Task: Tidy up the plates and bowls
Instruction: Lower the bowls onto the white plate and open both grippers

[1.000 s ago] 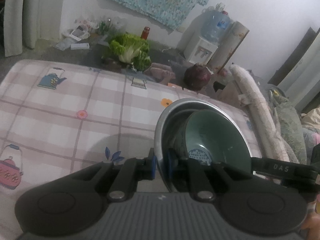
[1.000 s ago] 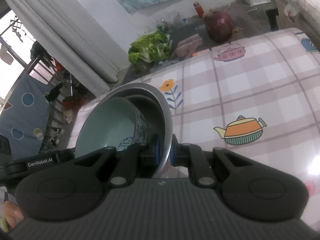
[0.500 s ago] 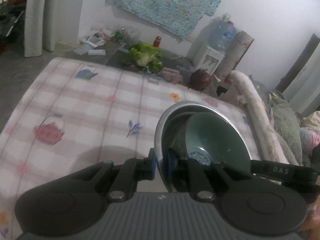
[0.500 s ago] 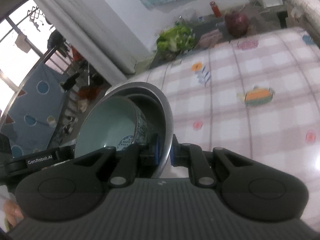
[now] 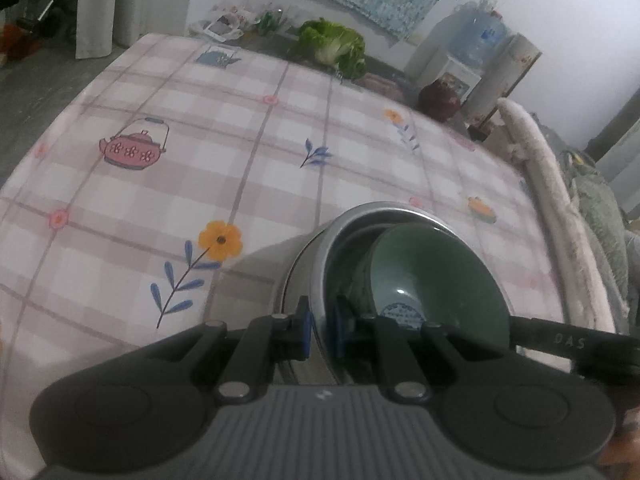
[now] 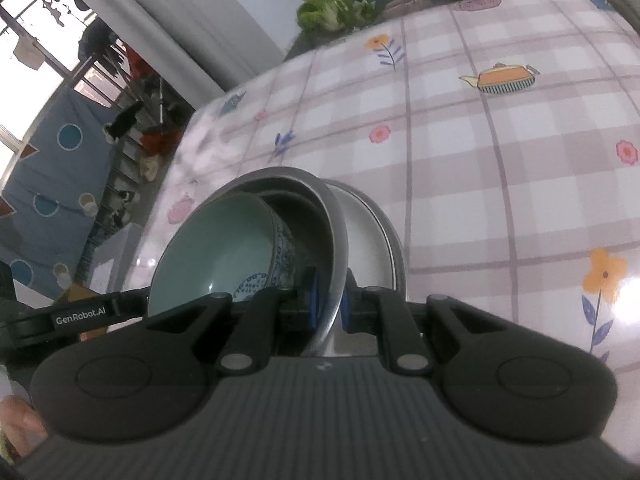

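Gripping opposite rims of a steel bowl (image 5: 320,256), the left gripper (image 5: 320,330) and right gripper (image 6: 330,298) pinch it above the checked tablecloth (image 5: 260,168). A breakable ceramic bowl (image 6: 216,256) nests loosely inside; the smooth rims look slippery.

Your ceramic bowl (image 5: 436,276) sits in the metal bowl (image 5: 320,264), above the surface (image 5: 240,152); cabbage (image 5: 334,46) lies beyond its far edge.

The round grey steel bowl (image 6: 332,232) is brushed metal with a dull sheen. Inside it, the pale green glazed ceramic bowl (image 6: 216,252) is smooth and glossy. Beneath the steel bowl, the pink checked tablecloth (image 6: 500,184) is glossy, reflecting light.
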Demonstrator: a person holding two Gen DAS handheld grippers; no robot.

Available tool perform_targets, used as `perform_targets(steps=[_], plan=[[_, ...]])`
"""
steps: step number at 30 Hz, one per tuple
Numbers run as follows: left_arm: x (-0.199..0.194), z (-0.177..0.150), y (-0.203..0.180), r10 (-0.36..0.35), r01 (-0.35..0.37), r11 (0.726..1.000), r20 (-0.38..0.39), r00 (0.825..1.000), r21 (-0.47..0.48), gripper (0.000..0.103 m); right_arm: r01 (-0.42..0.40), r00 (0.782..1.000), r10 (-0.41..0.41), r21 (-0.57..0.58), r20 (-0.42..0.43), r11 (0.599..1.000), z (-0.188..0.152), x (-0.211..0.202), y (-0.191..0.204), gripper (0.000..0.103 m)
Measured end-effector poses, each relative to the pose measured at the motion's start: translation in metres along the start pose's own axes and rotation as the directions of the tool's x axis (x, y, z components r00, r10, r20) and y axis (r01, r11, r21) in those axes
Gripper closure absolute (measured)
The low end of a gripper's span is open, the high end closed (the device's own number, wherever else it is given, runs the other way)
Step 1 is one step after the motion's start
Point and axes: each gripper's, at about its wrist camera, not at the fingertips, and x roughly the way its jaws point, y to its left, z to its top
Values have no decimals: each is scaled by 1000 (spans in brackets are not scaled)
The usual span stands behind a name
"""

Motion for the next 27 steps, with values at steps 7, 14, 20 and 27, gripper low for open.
perform_targets(steps=[7, 14, 20, 27], plan=[[6, -5, 4, 5, -5, 1000, 4, 1000, 8, 91, 25, 999, -25, -15, 20, 1000, -9, 10, -5, 92], [-8, -6, 6, -7, 6, 1000, 58, 998, 17, 84, 48, 998, -46, -54, 37, 997, -14, 11, 0, 90], [-31, -14, 4, 20, -29, 998, 132, 991, 64, 58, 75, 993, -70, -61, 91, 995, -19, -4, 1, 79], [-65, -37, -10, 51, -87, 985, 226, 973, 150, 37, 92, 977, -85, -25, 194, 995, -33, -34, -5, 29]])
